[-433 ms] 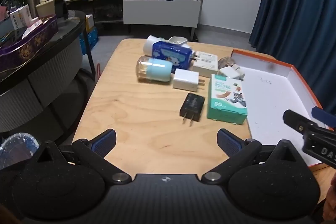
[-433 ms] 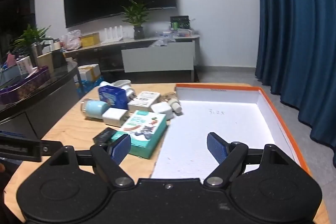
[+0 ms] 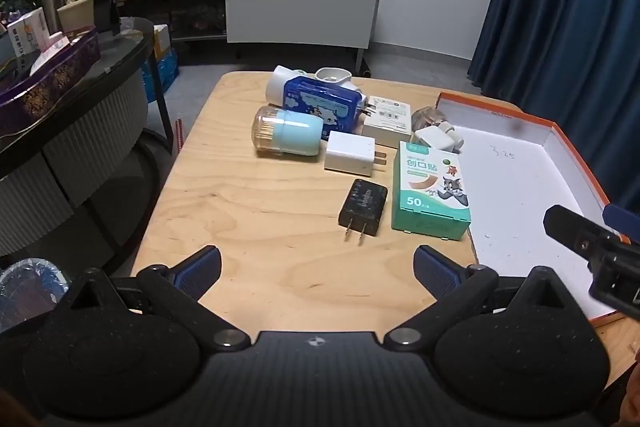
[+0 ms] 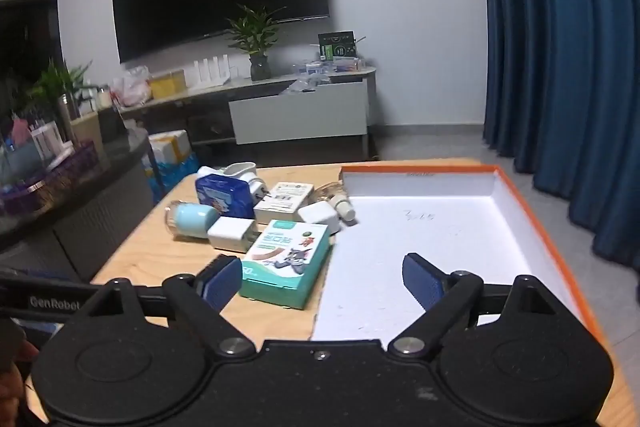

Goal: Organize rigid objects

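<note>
Several small objects lie clustered on the wooden table (image 3: 248, 211): a black charger (image 3: 363, 206), a green bandage box (image 3: 431, 190), a white charger (image 3: 350, 154), a light-blue capped jar (image 3: 287, 137), a blue box (image 3: 320, 103) and a white box (image 3: 387, 115). An empty white tray with an orange rim (image 3: 520, 187) sits to their right. My left gripper (image 3: 317, 267) is open and empty, short of the black charger. My right gripper (image 4: 322, 281) is open and empty, over the tray's near left corner beside the green box (image 4: 286, 263); it also shows in the left wrist view (image 3: 592, 239).
A dark curved counter (image 3: 72, 99) with boxes and plants stands left of the table. A TV cabinet (image 4: 300, 115) lines the far wall. Blue curtains (image 4: 560, 47) hang on the right. The tray (image 4: 440, 227) fills the table's right half.
The right gripper has risen and shifted slightly, so the tray and objects sit lower in its view. The left gripper has barely moved.
</note>
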